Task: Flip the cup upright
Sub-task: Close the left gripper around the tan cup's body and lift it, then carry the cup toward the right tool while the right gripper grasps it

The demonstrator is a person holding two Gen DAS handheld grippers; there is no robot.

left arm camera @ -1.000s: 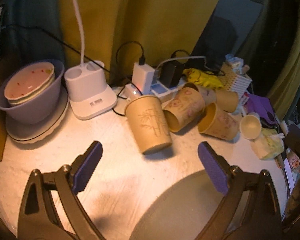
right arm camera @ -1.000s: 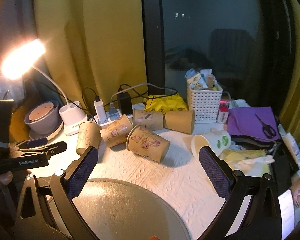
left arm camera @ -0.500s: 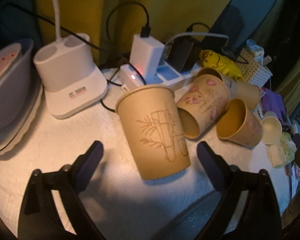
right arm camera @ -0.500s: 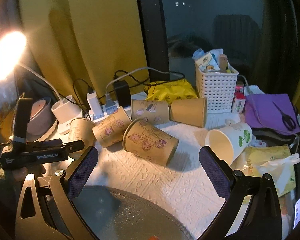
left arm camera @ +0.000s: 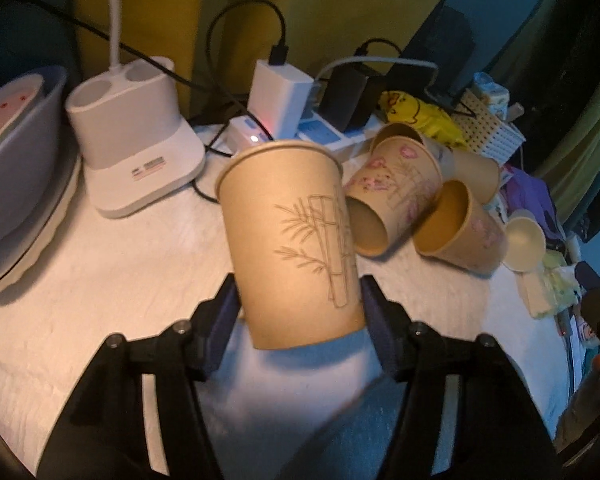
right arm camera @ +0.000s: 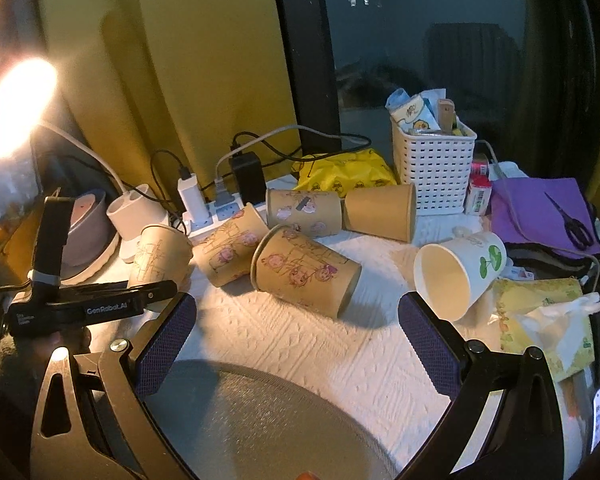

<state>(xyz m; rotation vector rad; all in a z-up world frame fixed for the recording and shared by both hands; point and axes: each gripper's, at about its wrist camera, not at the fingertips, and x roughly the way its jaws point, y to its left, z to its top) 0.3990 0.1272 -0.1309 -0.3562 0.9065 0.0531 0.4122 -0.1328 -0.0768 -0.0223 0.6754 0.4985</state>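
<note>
A brown paper cup with a bamboo drawing [left arm camera: 296, 240] stands with its rim up, slightly tilted, on the white cloth. My left gripper [left arm camera: 300, 312] is closed around its lower part, pads [left arm camera: 222, 320] touching both sides. The cup also shows in the right wrist view [right arm camera: 156, 260], with the left gripper [right arm camera: 152, 292] at it. My right gripper [right arm camera: 296, 344] is open and empty above the cloth. Several brown cups [right arm camera: 304, 270] and a white cup [right arm camera: 456, 276] lie on their sides.
A white lamp base [left arm camera: 136, 152], a power strip with chargers [left arm camera: 284, 108] and stacked bowls [left arm camera: 12, 152] stand at the back left. A white basket [right arm camera: 432, 172], purple cloth with scissors [right arm camera: 548, 216] and tissues [right arm camera: 548, 320] lie to the right. A grey round mat [right arm camera: 268, 420] lies near me.
My left gripper moved forward to the bamboo cup and closed its fingers on it. The right gripper shifted slightly and stayed open.
</note>
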